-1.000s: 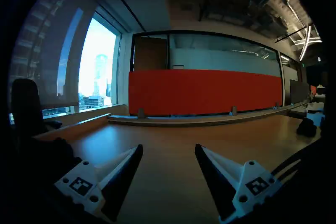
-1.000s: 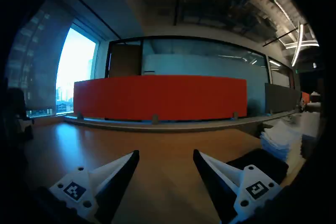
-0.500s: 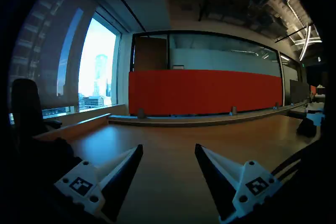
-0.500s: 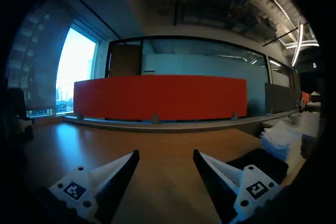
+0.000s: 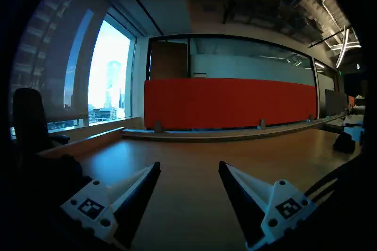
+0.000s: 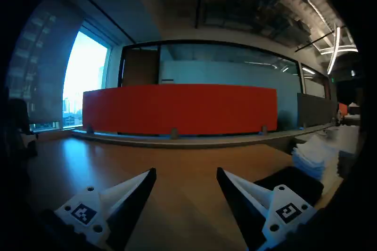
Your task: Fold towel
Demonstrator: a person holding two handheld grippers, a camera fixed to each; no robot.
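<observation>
Your left gripper and right gripper hover open, empty, above the table, likely poised for the dark towel.

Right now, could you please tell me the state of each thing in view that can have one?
Left tongs: open, nothing between them.
Right tongs: open, nothing between them.
Black towel: lying on the table, just right of the right tongs, not gripped.
Pale towels: folded and stacked behind the black towel.
Dark bundle: bunched up on the table; too small to identify.
</observation>
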